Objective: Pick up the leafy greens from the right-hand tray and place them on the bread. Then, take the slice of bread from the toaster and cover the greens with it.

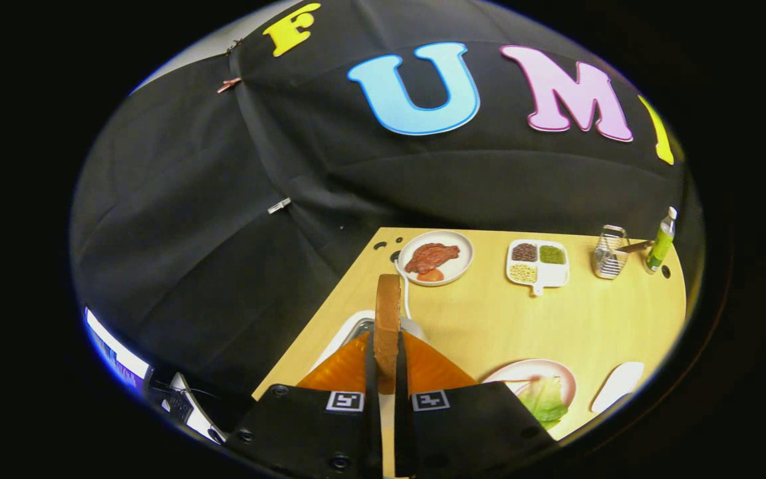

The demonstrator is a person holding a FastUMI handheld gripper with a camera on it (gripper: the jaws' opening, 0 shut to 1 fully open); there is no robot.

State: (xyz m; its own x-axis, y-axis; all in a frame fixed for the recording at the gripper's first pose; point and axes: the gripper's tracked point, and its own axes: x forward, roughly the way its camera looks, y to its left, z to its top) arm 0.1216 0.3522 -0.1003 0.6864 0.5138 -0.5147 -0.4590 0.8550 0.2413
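Your gripper [386, 372] is clamped on the bread slice [387, 326], held on edge above the toaster [356, 329] near the tabletop's [489, 319] left edge. The leafy greens [544, 399] already lie on the plate [532, 369] by the near edge, probably over the lower bread, though that's hidden. What's left: carry the slice across and cover them.

matt pale wooden table [489, 319], wire metal rack [609, 254].
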